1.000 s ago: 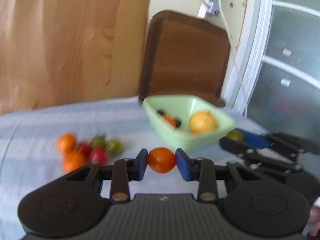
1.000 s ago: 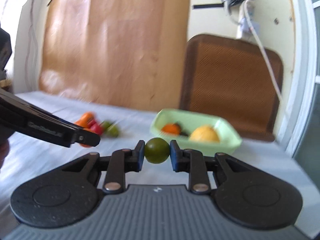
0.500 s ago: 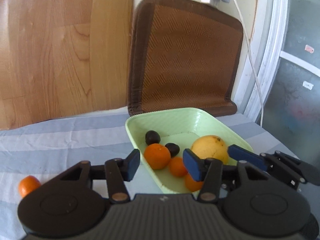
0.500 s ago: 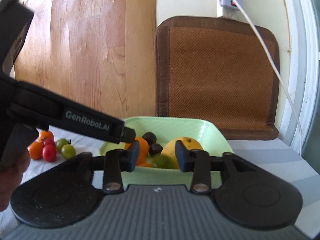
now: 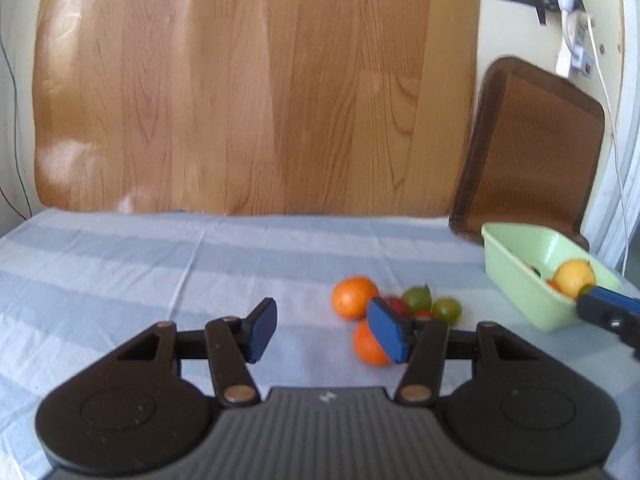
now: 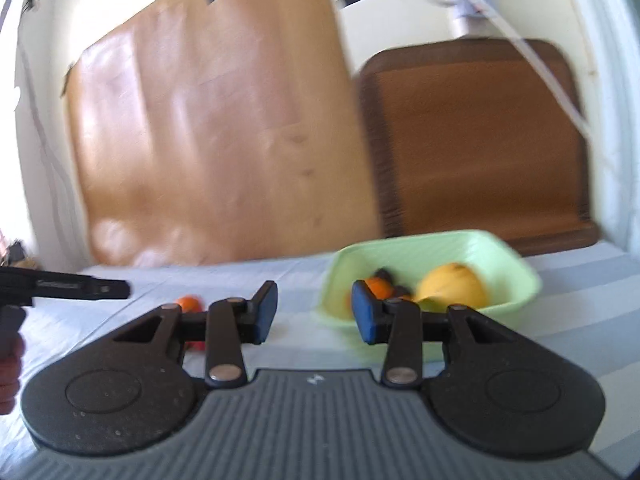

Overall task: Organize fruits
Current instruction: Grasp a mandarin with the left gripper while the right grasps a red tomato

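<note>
My left gripper (image 5: 324, 330) hovers over the striped cloth with its jaws opening and nothing between them. Just right of it lies a small pile of fruit: an orange (image 5: 354, 298), a second orange (image 5: 368, 348) partly behind my blue pad, two green tomatoes (image 5: 418, 298) and some red ones (image 5: 398, 305). The pale green bowl (image 6: 432, 252) holds a yellow fruit (image 6: 454, 284), an orange (image 6: 378, 286) and dark fruits. My right gripper (image 6: 314, 312) stands just short of the bowl, jaws closing slightly, with no fruit in them.
A wooden board (image 5: 248, 92) and a brown woven mat (image 6: 480, 140) lean against the back wall. A white cable (image 5: 612, 140) hangs at the right. A hand (image 6: 8, 360) holds the left gripper (image 6: 66, 286) at the left edge. Striped cloth (image 5: 120, 264) covers the table.
Both grippers let go of their fruit, an orange one and a green one, at the bowl. The left gripper swung left to the pile. The right gripper drew back a little.
</note>
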### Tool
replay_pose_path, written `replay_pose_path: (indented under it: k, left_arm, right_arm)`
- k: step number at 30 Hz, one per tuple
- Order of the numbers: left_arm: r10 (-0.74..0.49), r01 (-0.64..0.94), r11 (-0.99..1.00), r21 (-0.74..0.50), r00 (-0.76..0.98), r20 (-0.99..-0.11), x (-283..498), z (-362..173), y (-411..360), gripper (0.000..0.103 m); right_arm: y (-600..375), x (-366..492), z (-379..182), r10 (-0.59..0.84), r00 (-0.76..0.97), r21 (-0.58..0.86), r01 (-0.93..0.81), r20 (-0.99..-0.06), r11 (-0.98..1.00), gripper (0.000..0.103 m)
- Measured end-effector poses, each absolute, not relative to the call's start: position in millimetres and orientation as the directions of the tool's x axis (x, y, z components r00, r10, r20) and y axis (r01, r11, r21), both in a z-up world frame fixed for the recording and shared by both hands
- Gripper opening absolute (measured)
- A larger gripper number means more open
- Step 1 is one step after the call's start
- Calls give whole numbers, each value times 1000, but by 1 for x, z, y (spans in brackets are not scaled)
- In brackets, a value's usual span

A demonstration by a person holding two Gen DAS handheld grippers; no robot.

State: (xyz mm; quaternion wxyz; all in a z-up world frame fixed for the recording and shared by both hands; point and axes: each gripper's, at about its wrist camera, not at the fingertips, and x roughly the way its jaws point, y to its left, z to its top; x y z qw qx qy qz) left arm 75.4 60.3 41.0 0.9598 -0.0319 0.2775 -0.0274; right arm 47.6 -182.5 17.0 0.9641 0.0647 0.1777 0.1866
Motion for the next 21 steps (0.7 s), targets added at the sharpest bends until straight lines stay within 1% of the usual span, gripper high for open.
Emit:
replay_pose_path:
  k: [2, 4, 5, 7, 9, 10, 11, 13, 15, 17, 19, 20, 21]
  left_arm:
    - [-104, 84, 995, -62, 836, -539, 77, 34, 53, 52]
    - [-148, 128, 989, -76, 823, -549, 82, 29, 49, 52]
    - [-169, 140, 986, -94, 813, -557, 86, 28, 49, 52]
    - [-211, 159, 977, -141, 793, -571, 91, 24, 49, 52]
    - [-229, 158, 973, -171, 780, -582, 96, 19, 52, 52]
    - [-232, 155, 972, -179, 777, -586, 99, 17, 53, 52]
    - [-237, 152, 970, -191, 774, -587, 100, 15, 54, 48]
    - [-261, 158, 962, -222, 766, -588, 103, 12, 57, 47]
    - [-281, 159, 955, -251, 757, -590, 108, 9, 60, 40]
    - [-297, 158, 948, -278, 753, -587, 109, 5, 63, 39]
    - [-300, 155, 945, -288, 757, -581, 108, 4, 64, 37]
    - [-297, 153, 946, -285, 757, -582, 108, 5, 63, 37]
    - [-289, 148, 949, -278, 759, -583, 106, 6, 62, 37]
  right_arm:
    - [-151, 55, 12, 403, 832, 118, -389, -381, 914, 42]
    - [-128, 66, 6, 424, 794, 87, -432, -435, 898, 41]
    - [-121, 72, 4, 433, 777, 91, -444, -457, 891, 39]
    - [-110, 87, -1, 443, 748, 105, -455, -494, 884, 39]
    - [-106, 99, -5, 460, 716, 133, -465, -525, 875, 39]
    - [-106, 100, -7, 473, 705, 152, -469, -528, 870, 39]
    - [-105, 104, -7, 481, 700, 161, -473, -529, 866, 39]
    - [-101, 110, -8, 484, 686, 155, -484, -543, 861, 39]
    - [-93, 116, -10, 491, 668, 151, -500, -559, 853, 39]
    - [-87, 120, -11, 494, 651, 141, -517, -577, 845, 39]
    - [-80, 121, -10, 482, 654, 112, -523, -582, 845, 34]
    - [-78, 120, -10, 477, 658, 100, -525, -582, 845, 29]
    - [-77, 119, -10, 471, 664, 89, -524, -580, 847, 29]
